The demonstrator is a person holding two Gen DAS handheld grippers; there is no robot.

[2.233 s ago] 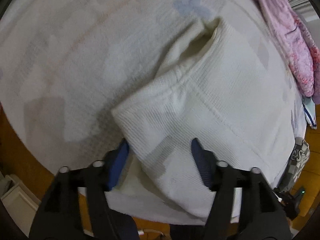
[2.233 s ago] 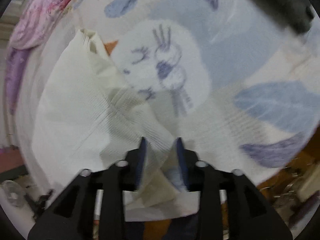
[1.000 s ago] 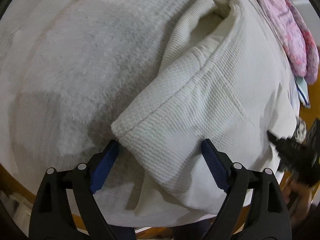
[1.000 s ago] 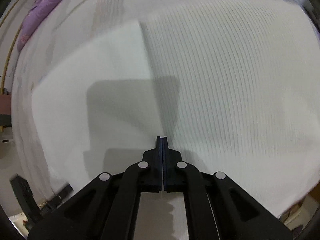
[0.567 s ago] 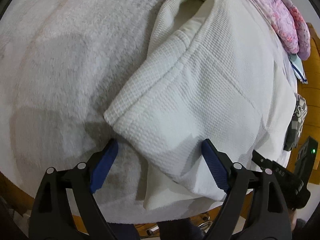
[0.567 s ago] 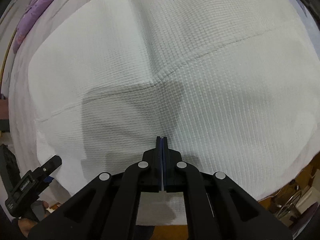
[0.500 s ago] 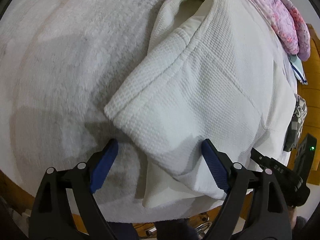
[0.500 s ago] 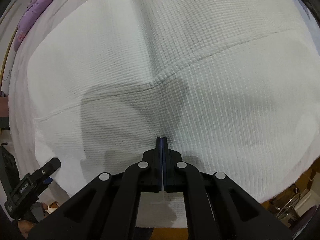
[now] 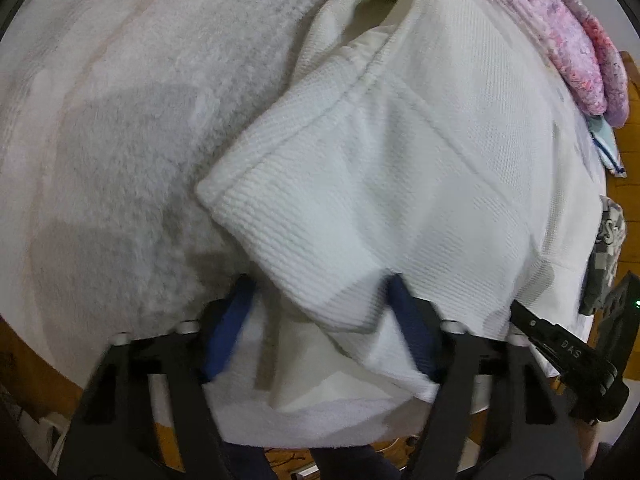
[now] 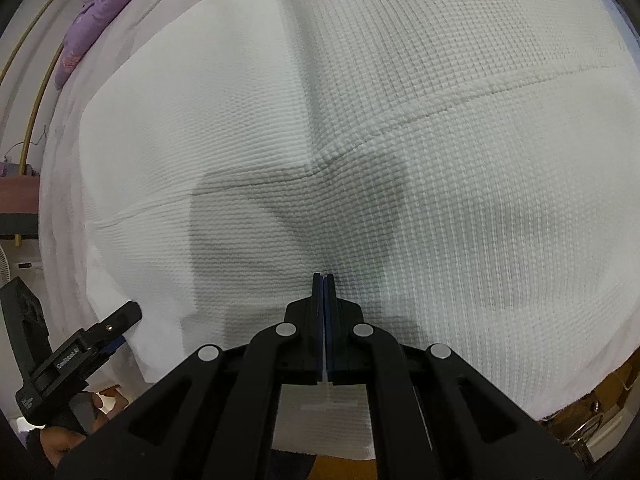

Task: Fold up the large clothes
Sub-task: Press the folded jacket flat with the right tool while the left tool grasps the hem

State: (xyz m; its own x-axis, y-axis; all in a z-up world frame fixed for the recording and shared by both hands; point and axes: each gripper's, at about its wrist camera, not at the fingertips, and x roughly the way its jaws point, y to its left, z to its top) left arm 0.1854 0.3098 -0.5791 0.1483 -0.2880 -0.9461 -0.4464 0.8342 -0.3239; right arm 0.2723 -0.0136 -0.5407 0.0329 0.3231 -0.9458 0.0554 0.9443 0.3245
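A large white waffle-knit garment (image 9: 400,184) lies folded on a fluffy white blanket (image 9: 132,128). My left gripper (image 9: 320,296) is open, its blue pads on either side of the garment's near folded corner, low over it. In the right wrist view the same garment (image 10: 400,140) fills the frame, with seams crossing it. My right gripper (image 10: 323,280) is shut with its pads together, and a thin edge of the white cloth shows in the slot behind the tips. The right gripper also shows at the right edge of the left wrist view (image 9: 560,352).
A pink and purple quilt (image 9: 572,32) lies at the far right of the bed; it also shows in the right wrist view (image 10: 92,12). A grey patterned cloth (image 9: 604,256) hangs at the right edge. Wooden floor (image 9: 36,356) shows below the bed edge.
My left gripper's pads have come closer together around the garment's corner and moved slightly forward. The right gripper stays shut and has moved nearer to the cloth.
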